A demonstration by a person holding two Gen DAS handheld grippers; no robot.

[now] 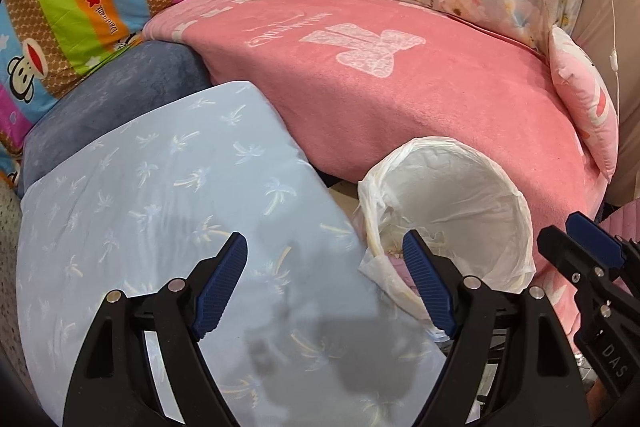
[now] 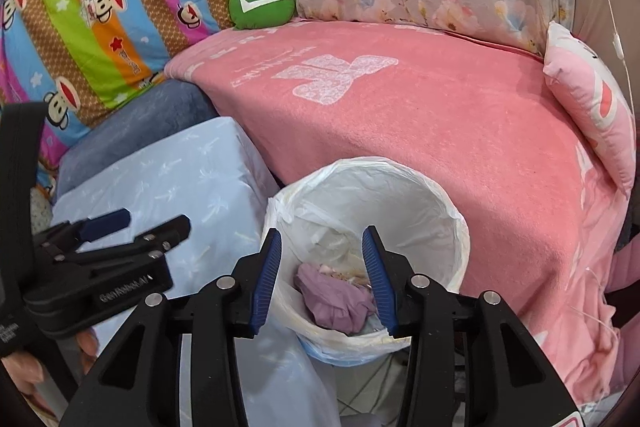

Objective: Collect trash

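A: Both grippers? Trash?
B: Right gripper (image 2: pixel 322 275) part-open, empty, over the lined bin (image 2: pixel 460 223) — purple wad (image 2: pixel 334 301) inside. Left gripper (image 1: pixel 324 283) wide, empty; might snag the liner.

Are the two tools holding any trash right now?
No. The right tool is open over the lined bin, with the purple wad lying inside, not gripped. The left tool is open and empty too.

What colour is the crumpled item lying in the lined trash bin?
Mauve-purple crumpled item, lying in the white-lined trash bin; clearest in the right wrist view.
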